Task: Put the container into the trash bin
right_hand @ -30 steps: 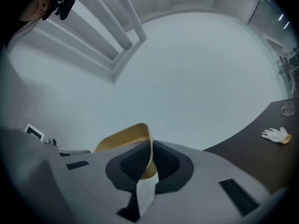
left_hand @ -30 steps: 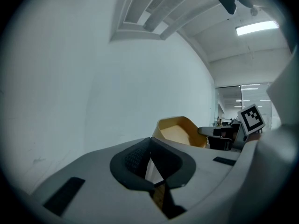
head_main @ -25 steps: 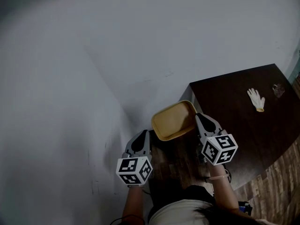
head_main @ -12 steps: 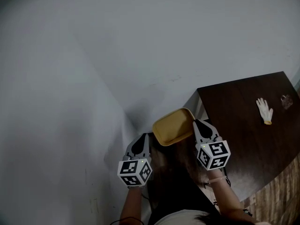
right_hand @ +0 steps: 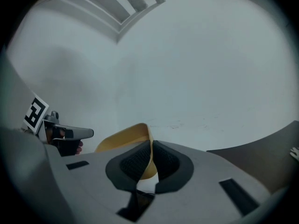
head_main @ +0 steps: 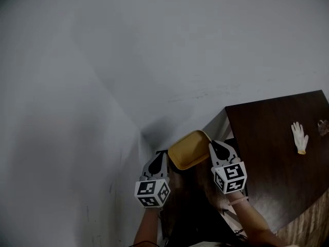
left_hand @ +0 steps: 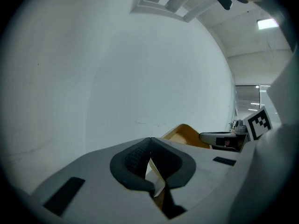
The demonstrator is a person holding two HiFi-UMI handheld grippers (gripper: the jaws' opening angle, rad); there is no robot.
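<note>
The yellow container [head_main: 189, 149] hangs in the air between the two grippers, its open side turned up toward the head camera. It sits just off the left edge of the dark brown counter [head_main: 272, 158], in front of the corner where the grey walls [head_main: 205, 45] meet.

The left gripper [head_main: 159, 161] has the container by its left rim. In the left gripper view the jaws are drawn narrow onto a thin pale edge of the container, and the tan inside of the container shows beyond them. The right gripper [head_main: 218, 148] has the opposite rim. In the right gripper view its jaws pinch the yellow rim, which rises between the dark pads [right_hand: 135, 162] and curls over to the left. Each gripper view catches the other gripper across the container (black-and-white marker squares and all). In the head view the left gripper's marker cube [head_main: 152, 193] faces the camera, and so does the right one's.

On the counter, well apart from the container, a white glove [head_main: 299, 137] lies flat with its fingers pointing toward the wall. Near it, at the picture's right edge, is a small clear item [head_main: 324, 127], too cut off to name.
</note>
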